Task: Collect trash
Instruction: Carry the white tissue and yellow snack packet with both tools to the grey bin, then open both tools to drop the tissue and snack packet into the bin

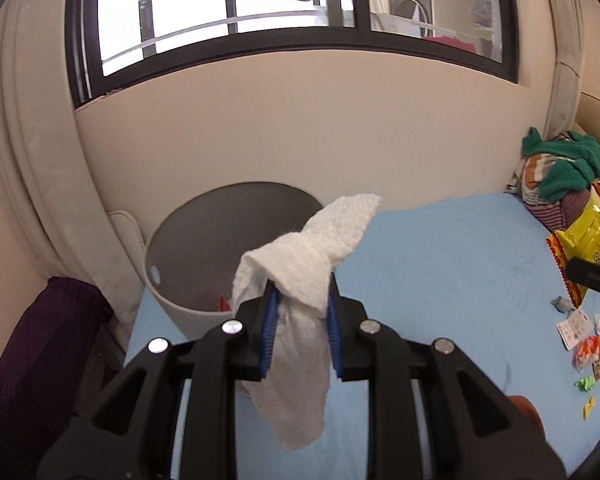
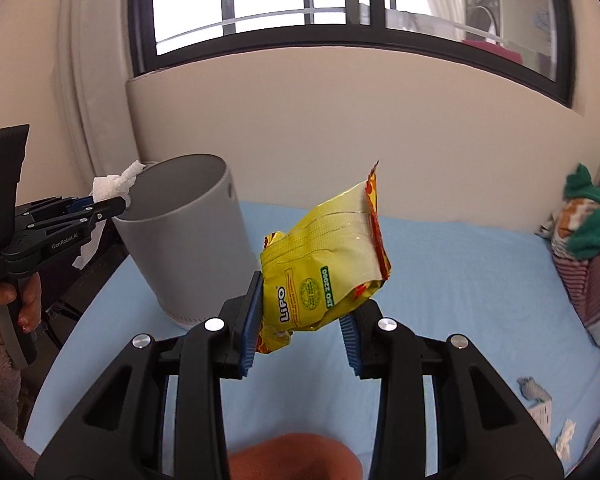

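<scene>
My left gripper (image 1: 302, 312) is shut on a crumpled white paper towel (image 1: 304, 264), which hangs between the blue pads just in front of the grey trash bin (image 1: 188, 240). From the right wrist view the left gripper (image 2: 112, 202) holds the towel (image 2: 112, 184) at the bin's (image 2: 188, 240) left rim. My right gripper (image 2: 300, 320) is shut on a yellow snack packet (image 2: 324, 264), held above the blue sheet (image 2: 440, 300) to the right of the bin. The packet (image 1: 588, 236) also shows at the right edge of the left wrist view.
Small scraps of trash (image 1: 588, 352) lie on the blue sheet (image 1: 440, 280) at the right, more scraps (image 2: 540, 404) near the lower right. A pile of clothes (image 1: 560, 172) sits in the far right corner. A purple cushion (image 1: 40, 352) lies left of the bed. A wall and window stand behind.
</scene>
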